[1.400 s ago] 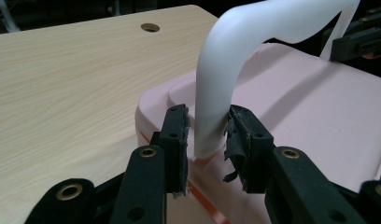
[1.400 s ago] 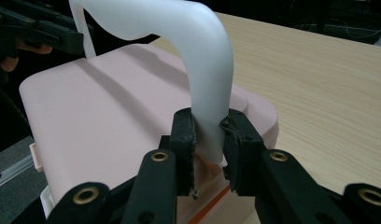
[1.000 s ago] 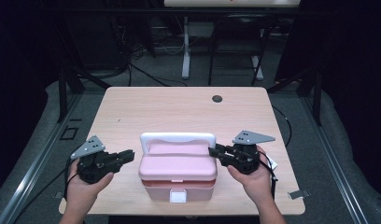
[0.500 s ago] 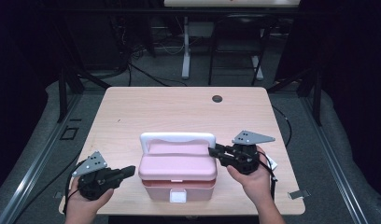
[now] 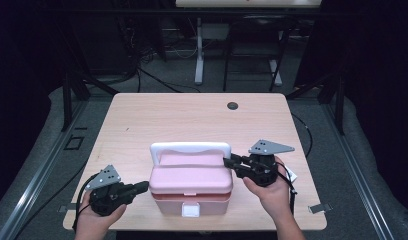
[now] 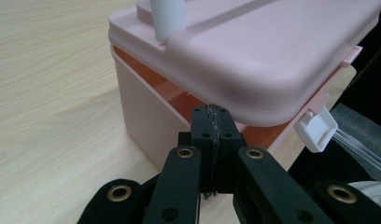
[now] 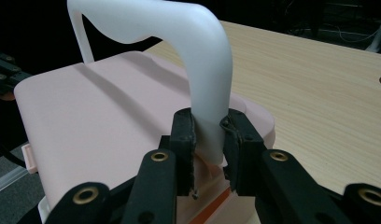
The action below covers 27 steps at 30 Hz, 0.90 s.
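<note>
Two sets of jaws are mine. The right gripper [image 7: 208, 135] is clamped on the near right leg of the white handle [image 7: 179, 42], which stands upright over the pink lid [image 5: 191, 172]. My left gripper [image 6: 212, 122] has its jaws pressed together on nothing, their tips just under the lid's overhanging left edge, where a gap shows an orange rim between lid and box [image 5: 192, 200]. The box sits at the near edge of the table [image 5: 157, 115], its long axis running left to right between my hands, with the white latch [image 5: 190, 210] on the near face hanging loose. I judge that lifting the lid turns on that gap just above my left jaws. I can read no brand or writing.
</note>
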Tool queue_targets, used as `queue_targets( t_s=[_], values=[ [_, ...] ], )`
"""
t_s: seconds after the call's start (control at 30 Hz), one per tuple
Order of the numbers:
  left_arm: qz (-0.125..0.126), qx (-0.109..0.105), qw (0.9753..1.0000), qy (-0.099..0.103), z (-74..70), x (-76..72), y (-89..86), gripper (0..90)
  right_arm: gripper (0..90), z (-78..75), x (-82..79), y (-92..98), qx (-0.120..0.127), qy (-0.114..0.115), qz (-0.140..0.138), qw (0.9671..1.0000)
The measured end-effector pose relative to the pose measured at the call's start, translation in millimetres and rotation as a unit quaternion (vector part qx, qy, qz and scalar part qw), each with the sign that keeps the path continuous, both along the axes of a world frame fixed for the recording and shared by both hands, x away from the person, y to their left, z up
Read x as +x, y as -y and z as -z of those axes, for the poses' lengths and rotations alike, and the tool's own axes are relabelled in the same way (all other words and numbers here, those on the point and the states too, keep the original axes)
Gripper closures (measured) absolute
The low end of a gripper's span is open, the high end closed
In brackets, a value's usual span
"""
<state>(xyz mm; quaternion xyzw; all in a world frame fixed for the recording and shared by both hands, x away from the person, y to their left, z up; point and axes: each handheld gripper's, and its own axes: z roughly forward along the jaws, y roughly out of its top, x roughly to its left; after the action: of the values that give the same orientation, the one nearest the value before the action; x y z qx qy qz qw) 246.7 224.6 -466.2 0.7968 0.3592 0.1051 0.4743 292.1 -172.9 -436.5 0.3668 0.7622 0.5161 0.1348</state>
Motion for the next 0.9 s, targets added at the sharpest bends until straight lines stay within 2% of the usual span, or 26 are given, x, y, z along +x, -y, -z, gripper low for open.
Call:
queue_targets(
  t_s=[0.9],
  values=[
    [0.035, 0.003, 0.9994, -0.007, 4.6, 5.5, 28.8, 89.8, 74.1, -1.2, 0.6, 0.5, 0.009, 0.002, 0.0, 1.0]
  ],
)
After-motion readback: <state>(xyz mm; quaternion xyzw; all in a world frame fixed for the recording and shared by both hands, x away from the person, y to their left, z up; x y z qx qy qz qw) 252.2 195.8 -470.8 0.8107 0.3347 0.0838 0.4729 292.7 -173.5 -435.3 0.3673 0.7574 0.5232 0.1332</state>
